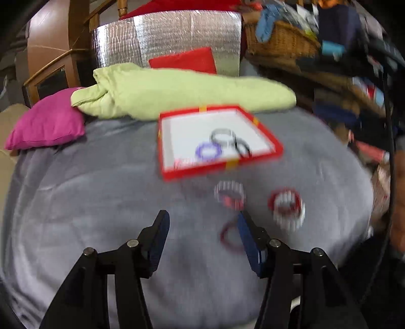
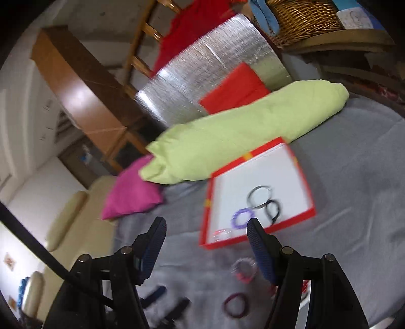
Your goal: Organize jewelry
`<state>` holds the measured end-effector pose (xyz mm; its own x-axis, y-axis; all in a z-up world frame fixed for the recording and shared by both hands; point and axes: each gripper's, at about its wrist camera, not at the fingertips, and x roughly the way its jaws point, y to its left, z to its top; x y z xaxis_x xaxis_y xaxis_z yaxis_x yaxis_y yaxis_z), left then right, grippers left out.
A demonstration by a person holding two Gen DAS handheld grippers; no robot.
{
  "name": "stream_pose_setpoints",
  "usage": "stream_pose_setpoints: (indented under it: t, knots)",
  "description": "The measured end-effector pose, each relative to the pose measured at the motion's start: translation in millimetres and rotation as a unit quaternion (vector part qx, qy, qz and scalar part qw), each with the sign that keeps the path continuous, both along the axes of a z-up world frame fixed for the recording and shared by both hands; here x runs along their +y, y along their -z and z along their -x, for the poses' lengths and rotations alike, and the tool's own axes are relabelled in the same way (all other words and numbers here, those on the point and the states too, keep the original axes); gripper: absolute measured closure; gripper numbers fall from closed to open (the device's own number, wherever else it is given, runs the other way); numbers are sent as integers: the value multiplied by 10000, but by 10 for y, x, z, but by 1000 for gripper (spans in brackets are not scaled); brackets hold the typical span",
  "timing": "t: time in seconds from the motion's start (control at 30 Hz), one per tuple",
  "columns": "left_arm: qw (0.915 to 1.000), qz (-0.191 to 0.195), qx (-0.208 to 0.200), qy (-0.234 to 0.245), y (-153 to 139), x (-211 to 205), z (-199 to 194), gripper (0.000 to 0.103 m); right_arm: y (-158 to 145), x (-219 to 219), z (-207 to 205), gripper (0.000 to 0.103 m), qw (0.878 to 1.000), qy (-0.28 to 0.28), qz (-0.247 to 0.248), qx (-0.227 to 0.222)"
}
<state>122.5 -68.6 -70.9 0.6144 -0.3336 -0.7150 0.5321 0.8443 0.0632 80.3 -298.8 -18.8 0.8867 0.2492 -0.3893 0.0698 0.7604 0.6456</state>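
Observation:
A red tray with a white floor (image 1: pixel 265 141) (image 2: pixel 298 174) lies on the grey blanket (image 1: pixel 101 202). It holds a clear bangle (image 1: pixel 222 135) (image 2: pixel 259 196), a black bangle (image 1: pixel 241 148) (image 2: pixel 274 211), a purple bracelet (image 1: pixel 208 151) (image 2: pixel 241 218) and a small pink piece (image 1: pixel 181 163). On the blanket in front lie a pink-and-white bracelet (image 1: pixel 230 194) (image 2: pixel 244 270), a red-and-white bracelet (image 1: pixel 287 205) and a dark red ring (image 1: pixel 229 236) (image 2: pixel 235 305). My left gripper (image 1: pixel 202 220) is open and empty above the blanket. My right gripper (image 2: pixel 206 227) is open and empty, tilted.
A light green cushion (image 1: pixel 177 93) (image 2: pixel 240 131) and a magenta pillow (image 1: pixel 48 121) (image 2: pixel 134 192) lie behind the tray. A silver foil panel (image 1: pixel 167 40), a red cushion (image 2: pixel 235 88), a wicker basket (image 2: pixel 303 17) and wooden furniture (image 2: pixel 81 86) stand beyond. The left gripper's fingertips (image 2: pixel 164 301) show below the right one.

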Motion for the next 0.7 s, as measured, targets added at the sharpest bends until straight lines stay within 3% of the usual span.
stream_pose_setpoints:
  t: [0.13,0.23,0.27,0.37,0.43,0.53,0.7]
  knots:
    - [9994,-322,140,-52,5,51,241,46,339,118,126,33,9999,-83,-121,-51]
    - [9994,-308,101,-116,-136,-6,268,46,370,103,108,32,9992,-11,374,-107]
    - [9996,-266,39,-114,-182,-40,261,45,375,24,90,32,9991,146,394,104]
    - [9998,-104,-57,-129,-263,-172,245,41,457,-220,183,32,9993,208,-297,-55]
    - [10000,-47,-11,-69,-253,-268,241,41,486,-339,210,32,9988,394,-240,145]
    - [10000,-52,9,48,-229,-352,258,41,474,-504,252,32,9984,379,-419,46]
    - [9999,14,107,45,-221,-315,267,40,652,-786,260,32,9955,13,-894,309]
